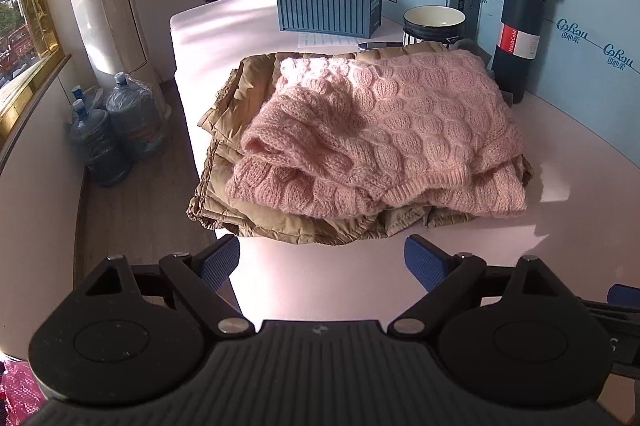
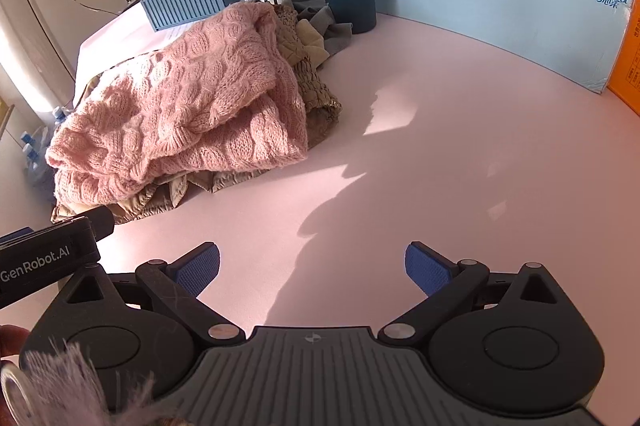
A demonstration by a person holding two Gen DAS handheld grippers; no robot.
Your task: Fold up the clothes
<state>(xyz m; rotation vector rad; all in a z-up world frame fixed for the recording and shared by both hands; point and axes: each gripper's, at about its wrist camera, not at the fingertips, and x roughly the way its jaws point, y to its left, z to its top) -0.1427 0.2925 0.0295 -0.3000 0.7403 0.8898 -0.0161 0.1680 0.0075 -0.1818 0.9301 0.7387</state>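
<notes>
Surface: pale pink bench (image 1: 320, 290) under patchy sunlight and hard shadows, bare in front of both tools.
Left gripper (image 1: 322, 262): at 6 o'clock in its own view, fingers spread wide with nothing between them, just short of the pile's near edge.
Right gripper (image 2: 312, 264): at 6 o'clock in its view, fingers wide apart and empty over bare bench, the pile off toward 10 o'clock.
Clothes: pink cable-knit sweater (image 1: 384, 134) lies folded on top of a tan quilted garment (image 1: 224, 194), mid-bench at 12 o'clock from the left tool.
Step, as I judge it: this fold looks finished; both tools are clear of the cloth.
Doing it well: if tidying, pinch the sweater's loose near hem low and flat, keep both sides level, and avoid dragging the tan layer beneath.
Behind pile: dark blue flask (image 1: 520, 30) at 1 o'clock, striped mug (image 1: 434, 24), container-shaped box (image 1: 330, 10).
Backdrop: light blue cartons (image 1: 576, 38) wall the far edge.
Room: water jugs (image 1: 116, 122) on the floor at 9 o'clock, beside a gold-framed window (image 1: 28, 26).
</notes>
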